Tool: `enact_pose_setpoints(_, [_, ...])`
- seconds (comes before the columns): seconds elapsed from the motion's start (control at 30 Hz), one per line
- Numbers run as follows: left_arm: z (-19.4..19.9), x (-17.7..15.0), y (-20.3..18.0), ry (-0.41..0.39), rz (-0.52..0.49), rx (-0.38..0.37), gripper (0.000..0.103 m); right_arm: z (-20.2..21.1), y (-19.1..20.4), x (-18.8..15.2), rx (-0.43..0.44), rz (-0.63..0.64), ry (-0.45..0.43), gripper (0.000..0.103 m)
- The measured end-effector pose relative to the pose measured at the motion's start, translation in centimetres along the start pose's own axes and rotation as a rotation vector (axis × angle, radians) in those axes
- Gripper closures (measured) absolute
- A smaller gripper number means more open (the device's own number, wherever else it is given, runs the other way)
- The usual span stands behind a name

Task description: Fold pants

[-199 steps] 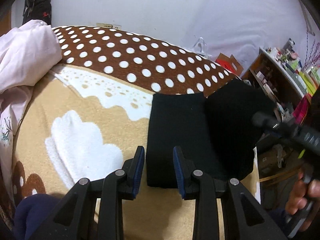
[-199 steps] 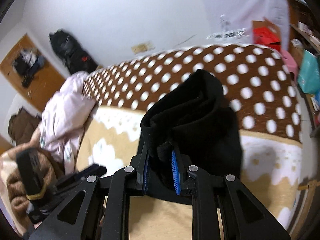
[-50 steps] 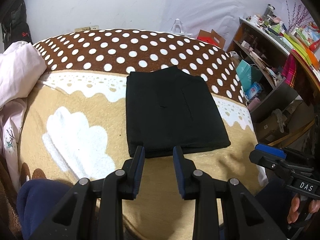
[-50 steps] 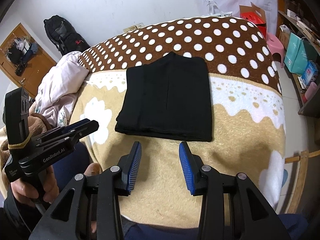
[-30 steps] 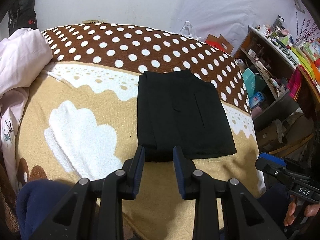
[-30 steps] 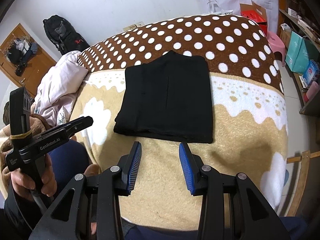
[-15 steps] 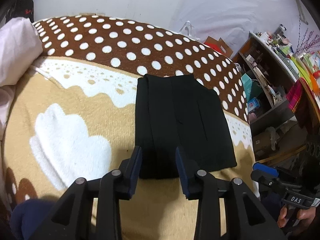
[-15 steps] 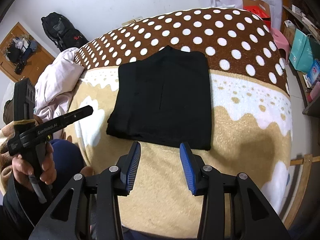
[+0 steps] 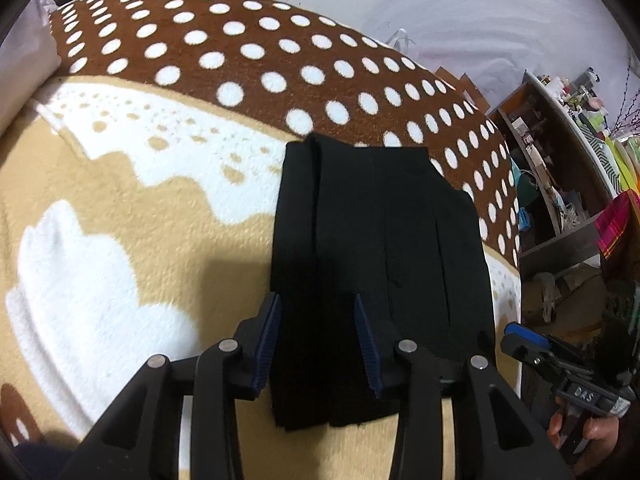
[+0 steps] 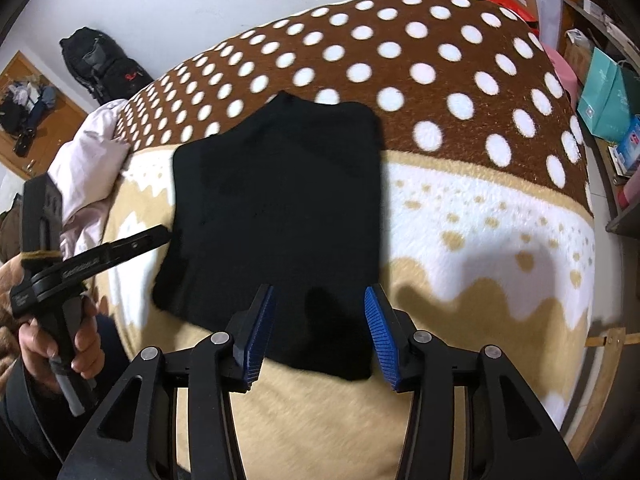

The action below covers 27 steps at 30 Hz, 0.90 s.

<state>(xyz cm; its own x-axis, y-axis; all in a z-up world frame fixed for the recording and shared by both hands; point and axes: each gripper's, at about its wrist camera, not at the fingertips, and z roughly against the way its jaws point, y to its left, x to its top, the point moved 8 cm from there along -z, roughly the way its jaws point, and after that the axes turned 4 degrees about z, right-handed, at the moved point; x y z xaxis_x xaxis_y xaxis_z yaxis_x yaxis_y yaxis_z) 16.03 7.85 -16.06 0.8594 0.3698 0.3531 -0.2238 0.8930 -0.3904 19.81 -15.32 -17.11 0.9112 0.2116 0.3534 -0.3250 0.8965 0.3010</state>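
The black pants (image 9: pixel 384 248) lie folded into a flat rectangle on the blanket (image 9: pixel 120 220). My left gripper (image 9: pixel 317 304) hangs low over their near left corner, jaws opening, the cloth showing between the blue pads without being pinched. In the right wrist view the pants (image 10: pixel 280 200) fill the middle. My right gripper (image 10: pixel 319 300) is over their near right corner, its jaws also opening with nothing pinched. The left gripper (image 10: pixel 160 237) shows there at the pants' left edge, held by a hand (image 10: pixel 60 344). The right gripper (image 9: pixel 520 340) appears at the lower right of the left wrist view.
The brown, white-dotted part of the blanket (image 10: pixel 400 60) lies beyond the pants. Pink bedding (image 10: pixel 88 168) is bunched at the left, with a black backpack (image 10: pixel 100 64) behind it. A cluttered shelf (image 9: pixel 560 160) and a teal bag (image 10: pixel 604 100) stand past the bed's right edge.
Both grippers have come down and forward onto the near edge of the pants, which now look larger. Both sets of jaws stand wider than a second ago. The pants have not moved.
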Motion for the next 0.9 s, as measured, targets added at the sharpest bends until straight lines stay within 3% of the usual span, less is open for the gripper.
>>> enact_pose_setpoints(0.23, [-1.3,0.0,0.3,-0.001,-0.041,0.041,0.056,-2.2,-1.3,0.9,0.009,-0.026,0.020,0.055])
enact_pose_setpoints(0.47, [-2.1,0.1,1.5,0.039,0.060,-0.033,0.049,-3.3,-1.3,0.6,0.070,-0.039,0.024,0.055])
enact_pose_setpoints(0.73, [-3.2,0.2,0.5,0.037,0.047,-0.061,0.041,-4.0,-1.4,0.7,0.110,-0.089,0.017,0.053])
enact_pose_setpoints(0.83, [-3.2,0.2,0.5,0.037,0.056,-0.073,0.041,-3.7,-0.4,0.2,0.130,-0.072,0.026,0.053])
enact_pose_setpoints(0.9, [-3.1,0.2,0.7,0.043,0.068,-0.087,0.047,-3.7,-0.2,0.0,0.131,-0.075,0.024,0.053])
